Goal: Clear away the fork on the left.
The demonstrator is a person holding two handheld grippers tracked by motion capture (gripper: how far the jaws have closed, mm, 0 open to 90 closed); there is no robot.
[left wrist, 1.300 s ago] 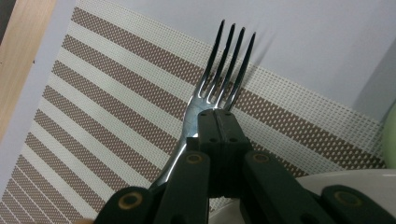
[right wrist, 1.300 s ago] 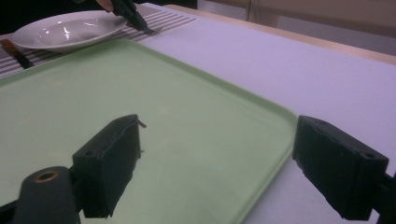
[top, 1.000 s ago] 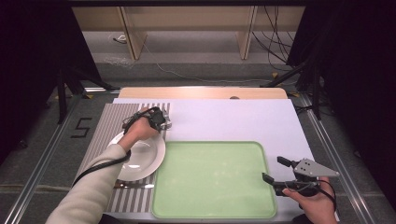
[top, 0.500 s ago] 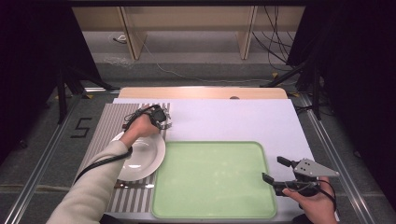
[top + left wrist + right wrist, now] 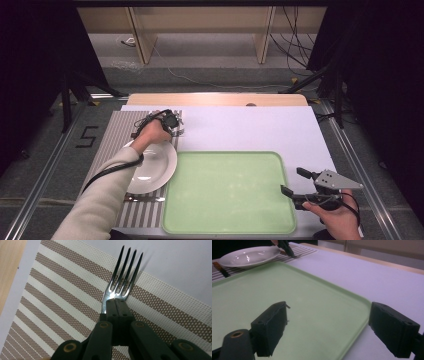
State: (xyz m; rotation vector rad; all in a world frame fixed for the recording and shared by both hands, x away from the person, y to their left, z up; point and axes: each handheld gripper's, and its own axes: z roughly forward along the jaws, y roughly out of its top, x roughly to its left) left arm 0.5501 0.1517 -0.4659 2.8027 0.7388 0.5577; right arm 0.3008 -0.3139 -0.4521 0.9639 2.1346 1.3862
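Barely shifted since a second ago: left tool (image 5: 117,305) clamped tight on a fork (image 5: 124,272), prongs jutting just past its tips over the striped placemat (image 5: 57,297). Right tool (image 5: 327,327) wide apart, gripping nothing, above the green tray (image 5: 312,297).

A grey floor (image 5: 45,165) surrounds the table (image 5: 215,99), whose wooden edge shows at the far side. Metal rails (image 5: 42,192) run along the floor on both sides, and a "5" (image 5: 86,136) is marked on the left. Beyond stand pale wooden legs (image 5: 141,40) with cables (image 5: 200,80) trailing across the floor. Black curtains (image 5: 30,75) close both sides.
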